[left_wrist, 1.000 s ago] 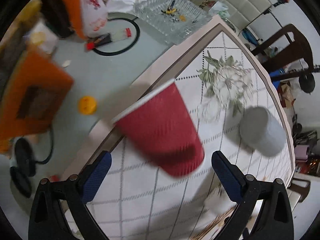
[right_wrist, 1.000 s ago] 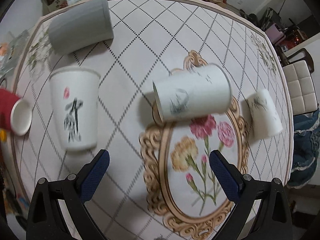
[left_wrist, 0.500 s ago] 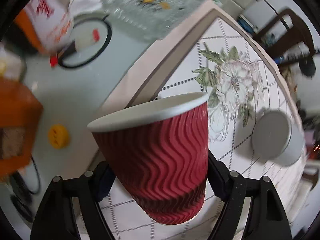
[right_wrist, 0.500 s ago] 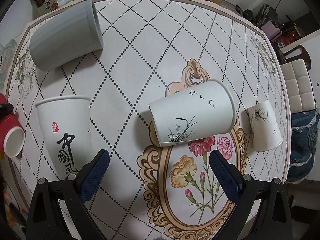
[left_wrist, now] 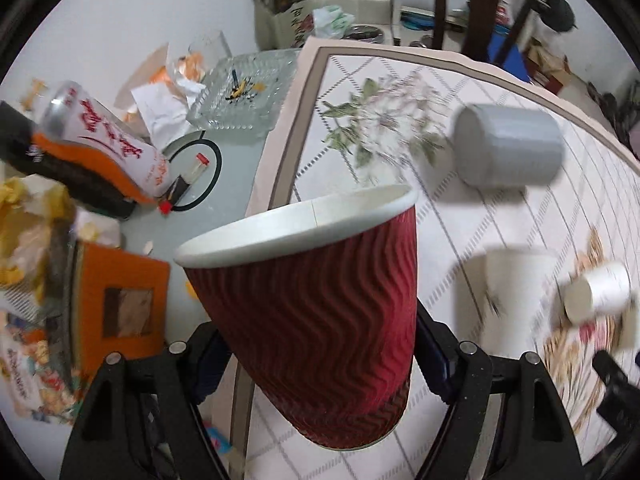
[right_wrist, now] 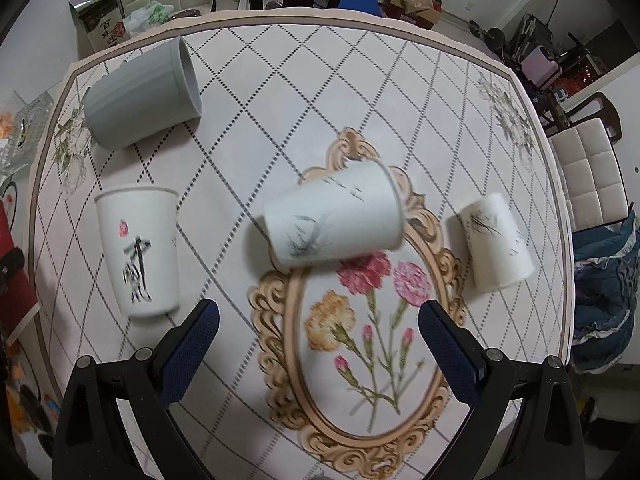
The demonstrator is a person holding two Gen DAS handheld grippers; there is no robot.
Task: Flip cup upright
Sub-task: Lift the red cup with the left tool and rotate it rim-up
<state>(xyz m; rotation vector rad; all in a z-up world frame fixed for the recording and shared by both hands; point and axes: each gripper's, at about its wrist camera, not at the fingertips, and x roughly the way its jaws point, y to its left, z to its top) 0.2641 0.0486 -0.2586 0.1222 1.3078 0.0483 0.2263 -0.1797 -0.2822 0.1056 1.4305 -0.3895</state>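
Observation:
My left gripper [left_wrist: 320,364] is shut on a red ribbed paper cup [left_wrist: 316,320] and holds it mouth up, slightly tilted, above the table's left edge. My right gripper [right_wrist: 318,344] is open and empty above the floral tablecloth [right_wrist: 280,100]. Ahead of it a white cup with a bird print [right_wrist: 334,220] lies on its side. A grey cup [right_wrist: 140,96] lies on its side at the far left. A small white cup [right_wrist: 494,244] lies at the right. A white cup with black calligraphy [right_wrist: 138,256] stands mouth up at the left.
Left of the tablecloth lie a glass tray [left_wrist: 244,92], a can [left_wrist: 104,136], crumpled paper and an orange box [left_wrist: 120,304]. Chairs [right_wrist: 588,168] stand around the table. The red cup and left gripper show at the left edge of the right wrist view [right_wrist: 12,272].
My left gripper closed on the red cup, lifted it and turned it from lying tilted to mouth up. My right gripper drew back slightly and stayed open.

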